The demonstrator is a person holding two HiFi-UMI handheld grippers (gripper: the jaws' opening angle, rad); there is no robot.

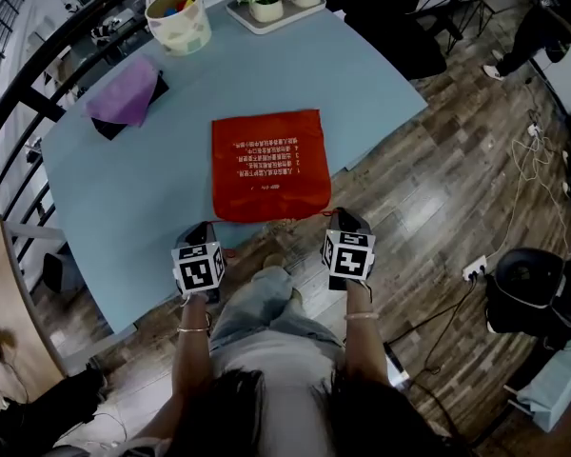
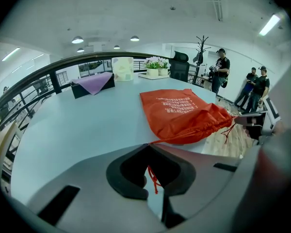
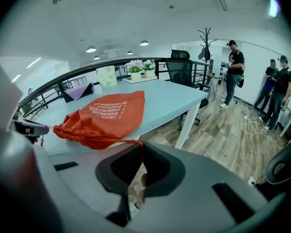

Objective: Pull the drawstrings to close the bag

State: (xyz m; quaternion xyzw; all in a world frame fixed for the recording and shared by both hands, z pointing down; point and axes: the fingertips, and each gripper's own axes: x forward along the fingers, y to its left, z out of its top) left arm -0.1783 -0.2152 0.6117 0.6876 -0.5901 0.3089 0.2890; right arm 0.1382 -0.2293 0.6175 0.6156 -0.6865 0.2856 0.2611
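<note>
On the pale blue table (image 1: 362, 74), close to its near edge: red drawstring bag (image 1: 269, 165), lying flat, white print up, mouth toward the person and gathered into puckers.

Left hand-held gripper (image 2: 148, 145) clamped fully shut on the left drawstring (image 2: 161, 141), cord stretched from the jaw tips to the bag mouth. Right hand-held gripper (image 3: 140, 143) likewise closed tight, pinching the right drawstring (image 3: 127, 141) at the very tips. Both held just off the table edge, well apart, one on either side of the mouth.

Judged step: cinching, partway done. To do it well:
- Pull outward and level, in opposite directions and evenly on both sides, to bunch the mouth at the middle without twisting the bag or dragging it off the edge.
- Grip firmly and avoid jerking, the thin cord at the right tips looking likely to slip.
- Stop at tightly packed puckers.

Hard to judge: size of any remaining opening, the mouth seen only as folds in every view. Hidden: free end of the right cord, behind the jaws. Smallest thing in sight: red knotted tail (image 2: 153, 177), dangling behind the left jaws.
</note>
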